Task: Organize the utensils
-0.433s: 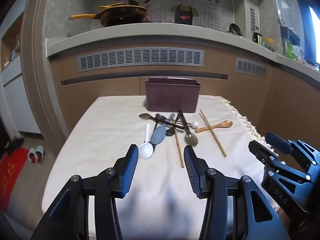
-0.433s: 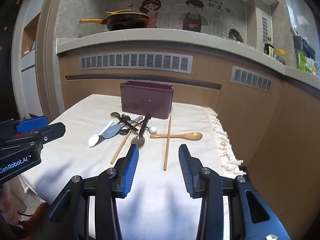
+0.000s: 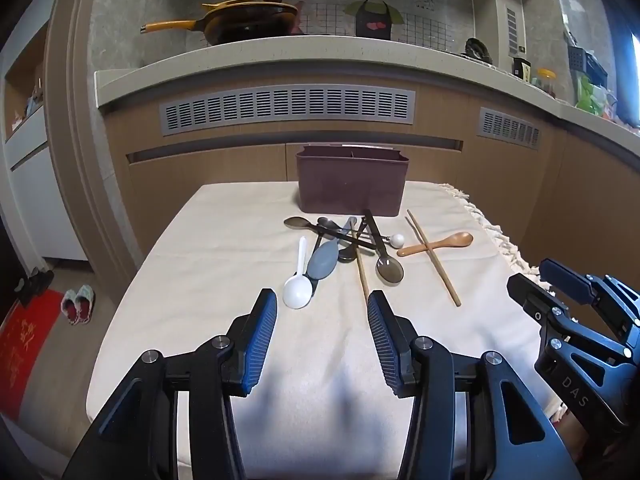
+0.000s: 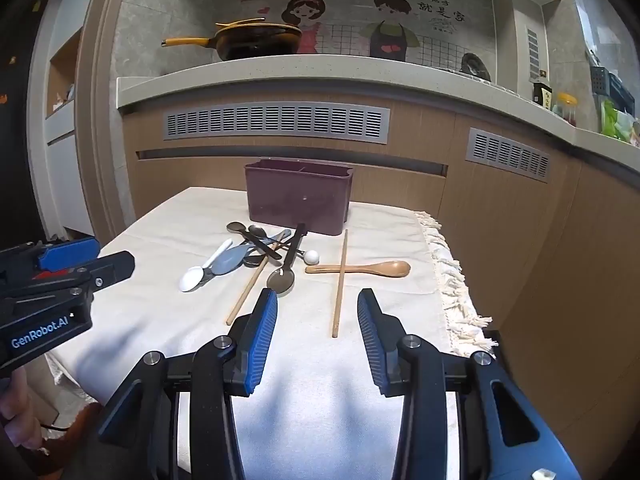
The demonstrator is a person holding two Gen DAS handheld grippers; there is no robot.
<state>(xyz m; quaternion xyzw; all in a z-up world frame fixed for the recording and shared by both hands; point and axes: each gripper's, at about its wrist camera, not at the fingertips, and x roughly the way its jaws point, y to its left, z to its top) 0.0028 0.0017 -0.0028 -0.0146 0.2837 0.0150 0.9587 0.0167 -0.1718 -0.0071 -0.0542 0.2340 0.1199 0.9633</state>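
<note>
Left gripper [image 3: 322, 312]: jaws spread wide, nothing between the blue pads, hovering over bare cloth short of the utensil pile. Right gripper [image 4: 317, 310]: likewise released and empty, over the near part of the cream tablecloth [image 4: 160, 320].

Just beyond the left jaws: white plastic spoon [image 3: 298, 290], bowl nearest, handle running away toward the pile. Beside it, grey-blue spoon [image 3: 323, 265], same lie. Off the tip of the left gripper's right finger: one wooden chopstick [image 3: 362, 270], long axis running away toward the bin.

Ahead of the right jaws: second wooden chopstick [image 4: 340, 284], lengthwise along the line of the fingers, near end between the fingertips' line, crossing over the handle of the wooden spoon [image 4: 360, 269]. Wooden spoon lying crosswise, bowl to the right. Dark metal spoon [image 4: 281, 279] close off the right gripper's left fingertip, bowl nearest, black handle angled back toward the bin.

Farther back: tangle of dark-handled utensils [image 3: 344, 236], crossing one another, with a small white ball-ended piece [image 3: 397, 240] at its right edge.

At the far end of the table: maroon utensil bin [image 4: 298, 204], upright, a divider visible at the rim; contents not visible.
</note>
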